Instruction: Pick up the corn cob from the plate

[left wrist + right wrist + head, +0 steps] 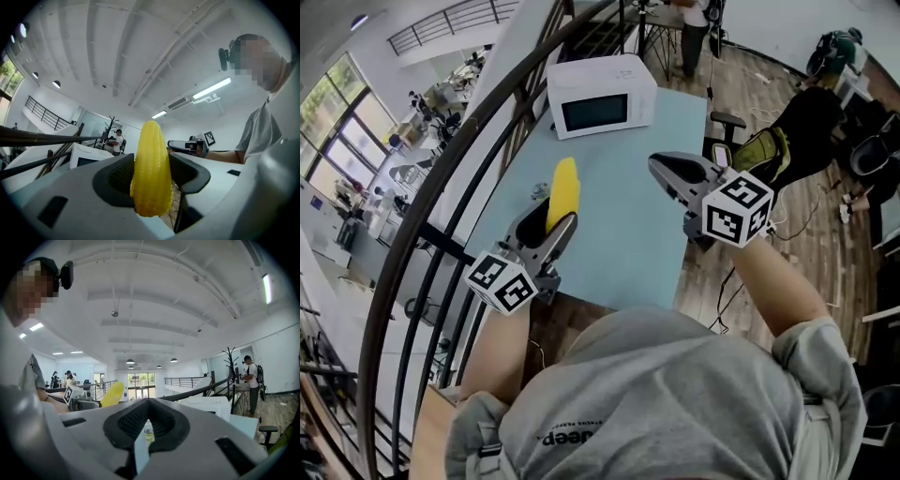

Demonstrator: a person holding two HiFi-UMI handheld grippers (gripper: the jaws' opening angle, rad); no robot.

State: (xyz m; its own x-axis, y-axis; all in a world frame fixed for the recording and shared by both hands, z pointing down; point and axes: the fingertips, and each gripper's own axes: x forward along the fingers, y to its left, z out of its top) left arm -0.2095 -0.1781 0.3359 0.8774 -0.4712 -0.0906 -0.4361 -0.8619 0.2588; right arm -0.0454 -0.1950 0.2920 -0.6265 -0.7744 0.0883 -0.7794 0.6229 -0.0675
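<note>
The left gripper (pixel 547 225) has its jaws clamped on the corn cob (pixel 563 192), which stands upright above the desk (pixel 628 234); no plate shows. The right gripper (pixel 664 169) is empty, jaws together. A firm, steady squeeze should stop the cob from tipping or slipping.

Both bare forearms reach forward, side by side, with the grippers held about level. The left gripper (pixel 546 230) has its jaws clamped on a cob (pixel 565 187) standing upright between them. The right gripper (pixel 664 169) has its jaws together, empty
</note>
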